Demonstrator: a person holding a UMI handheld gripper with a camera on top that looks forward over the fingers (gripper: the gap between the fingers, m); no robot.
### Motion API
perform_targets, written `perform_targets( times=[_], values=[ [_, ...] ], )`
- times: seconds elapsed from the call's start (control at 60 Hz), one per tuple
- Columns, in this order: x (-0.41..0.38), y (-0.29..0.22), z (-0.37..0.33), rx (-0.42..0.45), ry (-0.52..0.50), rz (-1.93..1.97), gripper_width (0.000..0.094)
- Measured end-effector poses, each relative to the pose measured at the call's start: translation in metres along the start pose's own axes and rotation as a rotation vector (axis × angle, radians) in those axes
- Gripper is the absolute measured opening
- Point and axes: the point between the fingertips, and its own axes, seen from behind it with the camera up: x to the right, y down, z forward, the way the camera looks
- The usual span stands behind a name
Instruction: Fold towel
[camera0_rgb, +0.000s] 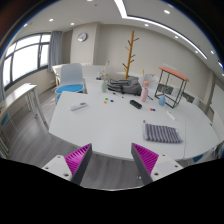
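Note:
A folded grey striped towel (161, 132) lies on the white table (110, 125), ahead of my fingers and off to their right. My gripper (113, 158) hangs above the table's near edge, open, with only bare tabletop between the two purple pads (80, 158). The towel is well beyond the right fingertip and nothing touches it.
Farther back on the table stand a wooden branch-shaped stand (130, 60), a wire rack with a pink top (170, 85), bottles and small items (140, 95). A blue chair (70, 82) stands at the far left, near windows (25, 60).

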Motion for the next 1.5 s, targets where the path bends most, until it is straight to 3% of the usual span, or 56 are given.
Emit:
perform_targets(
  times=[0.433,0.783,1.2,1.283,1.35,1.4,1.5],
  values=[
    [0.136,0.013,0.06,-0.035,0.17,0.085,0.0853],
    [0.209,0.017,0.198,0.007,0.148,0.128,0.085],
    [0.236,0.042,0.359,-0.078,0.114,0.112,0.0821],
    [0.238,0.05,0.366,-0.097,0.118,0.11,0.0701],
    [0.232,0.05,0.369,-0.106,0.087,0.117,0.039],
    [0.241,0.051,0.367,-0.118,0.134,0.08,0.0051],
    [0.238,0.052,0.368,-0.164,0.15,0.081,0.0036]
  ],
)
